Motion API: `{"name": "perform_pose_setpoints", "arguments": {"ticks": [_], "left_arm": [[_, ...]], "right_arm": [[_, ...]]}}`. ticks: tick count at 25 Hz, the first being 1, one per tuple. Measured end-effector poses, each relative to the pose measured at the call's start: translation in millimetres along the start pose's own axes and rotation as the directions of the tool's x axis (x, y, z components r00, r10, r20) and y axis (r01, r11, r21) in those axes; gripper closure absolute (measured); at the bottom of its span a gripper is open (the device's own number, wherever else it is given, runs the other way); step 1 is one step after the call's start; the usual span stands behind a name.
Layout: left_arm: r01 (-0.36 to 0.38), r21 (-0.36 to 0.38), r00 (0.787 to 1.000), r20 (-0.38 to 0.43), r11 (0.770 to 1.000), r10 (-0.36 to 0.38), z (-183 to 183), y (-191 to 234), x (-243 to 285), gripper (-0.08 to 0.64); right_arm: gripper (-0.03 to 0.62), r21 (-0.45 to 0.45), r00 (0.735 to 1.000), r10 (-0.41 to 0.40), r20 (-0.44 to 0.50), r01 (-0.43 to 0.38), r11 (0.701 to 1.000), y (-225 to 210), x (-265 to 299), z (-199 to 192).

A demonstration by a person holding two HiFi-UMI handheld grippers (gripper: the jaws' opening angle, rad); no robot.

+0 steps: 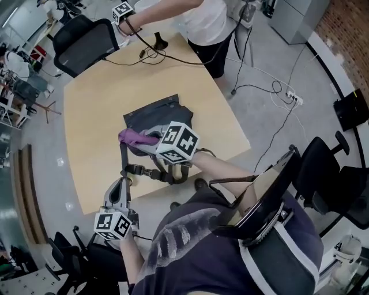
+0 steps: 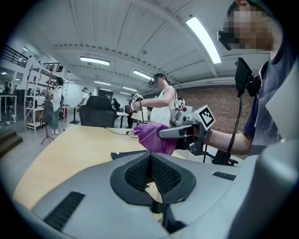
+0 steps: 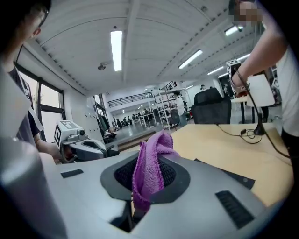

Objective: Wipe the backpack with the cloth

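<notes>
A dark grey backpack (image 1: 157,117) lies flat in the middle of the wooden table (image 1: 92,115). My right gripper (image 1: 147,139) hovers over the backpack's near edge, shut on a purple cloth (image 1: 134,137). In the right gripper view the cloth (image 3: 150,168) bunches up between the jaws and hangs down in front of them. My left gripper (image 1: 123,182) is at the table's front edge by the backpack's straps (image 1: 149,171), shut with nothing in it. The left gripper view shows the cloth (image 2: 152,136) above a corner of the backpack (image 2: 125,153).
Another person (image 1: 196,20) stands at the table's far side holding a marker-cube gripper (image 1: 122,11). Black cables (image 1: 151,55) lie on the far part of the table. A black office chair (image 1: 85,43) stands at the far left, another chair (image 1: 326,167) at the right.
</notes>
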State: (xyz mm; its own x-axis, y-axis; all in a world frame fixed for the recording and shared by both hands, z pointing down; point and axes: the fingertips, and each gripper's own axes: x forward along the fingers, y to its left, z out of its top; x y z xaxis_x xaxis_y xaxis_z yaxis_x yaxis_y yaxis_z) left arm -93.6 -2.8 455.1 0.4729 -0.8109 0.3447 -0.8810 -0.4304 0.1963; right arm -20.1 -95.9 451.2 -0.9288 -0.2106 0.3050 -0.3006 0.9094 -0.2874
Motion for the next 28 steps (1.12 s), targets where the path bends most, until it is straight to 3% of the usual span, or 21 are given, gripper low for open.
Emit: {"name": "perform_pose_setpoints", "arguments": {"ticks": [4,9,14,18,23,28], "left_arm": [[0.012,0.011,1.000,0.019,1.000,-0.012,-6.4,-11.6,-18.6,0.554],[0.067,0.029,0.996,0.055,0.997,-0.069,-15.6,-24.7,-68.0,0.554],[0.117,-0.001,0.986,0.124,0.993,-0.116,-38.9,-13.0,-161.1,0.554],[0.108,-0.042,0.982,0.163,0.993,-0.100,-68.4,-2.2,-212.1,0.554],[0.244,-0.035,0.965,0.102,0.969,-0.240,-95.4,-52.6,-227.1,0.554],[0.255,-0.008,0.962,0.104,0.967,-0.253,-87.6,-107.1,-242.6,0.554]], "right_arm": [[0.560,-0.089,0.997,-0.054,0.062,0.060,0.994,30.4,-35.9,14.1],[0.560,-0.157,0.987,-0.144,0.072,0.154,0.976,95.4,-66.9,-4.0],[0.560,-0.085,0.983,-0.171,0.069,0.177,0.981,197.6,-60.8,-33.4],[0.560,-0.033,0.993,-0.093,0.076,0.095,0.995,248.8,-29.1,-43.5],[0.560,0.019,0.981,-0.168,0.100,0.167,0.986,297.8,-69.3,-64.7],[0.560,0.064,0.977,-0.169,0.129,0.161,0.985,326.2,-123.1,-75.5]]}}
